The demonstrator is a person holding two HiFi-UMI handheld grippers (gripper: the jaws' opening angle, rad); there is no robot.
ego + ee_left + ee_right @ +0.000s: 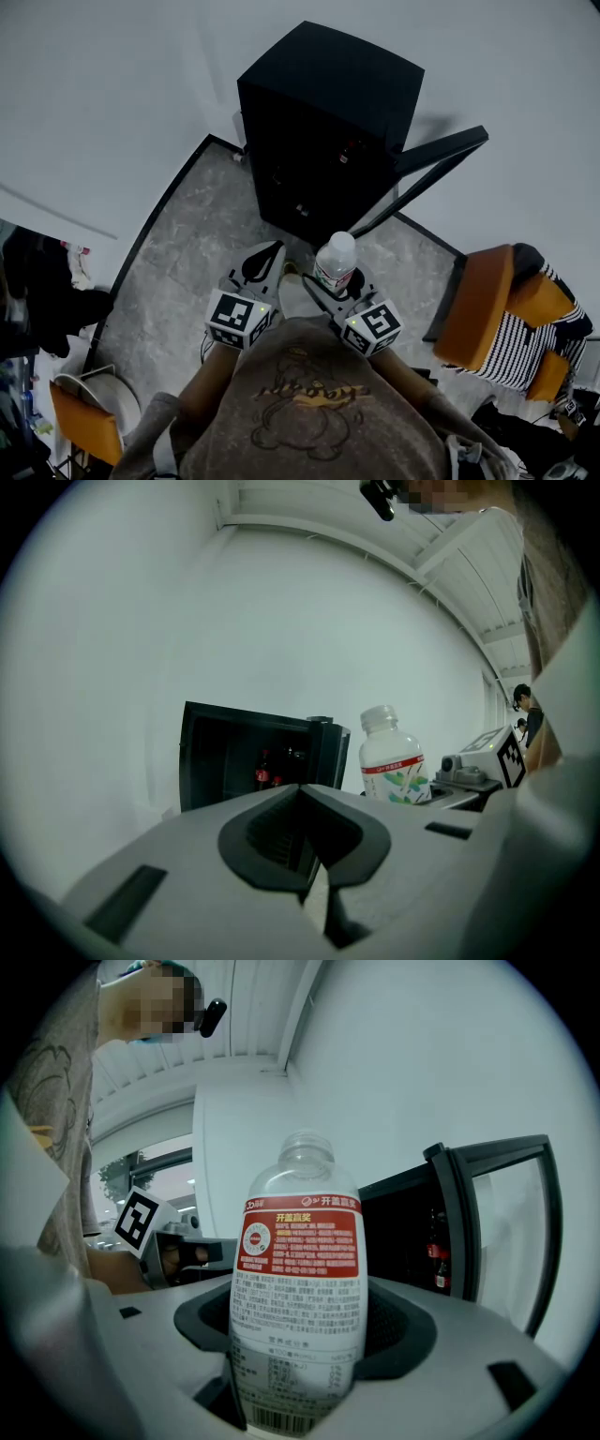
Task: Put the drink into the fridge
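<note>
The bottle point(298, 1297) stood upright, gripped around its lower body by the right gripper point(330, 287), whose jaws were closed against both its sides. It was clear plastic with a pale cap and a label with a red panel over small black print; from the left gripper view the label showed a red band and green leaves. The bottle was outside the fridge point(328, 122), held in the air in front of its open side and apart from it.

The left gripper point(266, 257) was just beside the right one, at about the same height, with its jaws brought together and nothing between them. Each gripper carried a marker cube, one point(237, 317) on the left and one point(375, 326) on the right, close to the person's chest.

The fridge was a small black box standing against a pale wall. Its door point(433, 167) was swung wide to the right and had a glass pane in a dark frame. Inside, on the dark shelves, a few small red bottles point(262, 776) could be seen; more than that was too dim to tell.

The fridge stood on a grey marbled floor point(187, 253) edged with a dark strip. To the right was an orange chair point(480, 305) with a striped cloth point(525, 342) on it.
</note>
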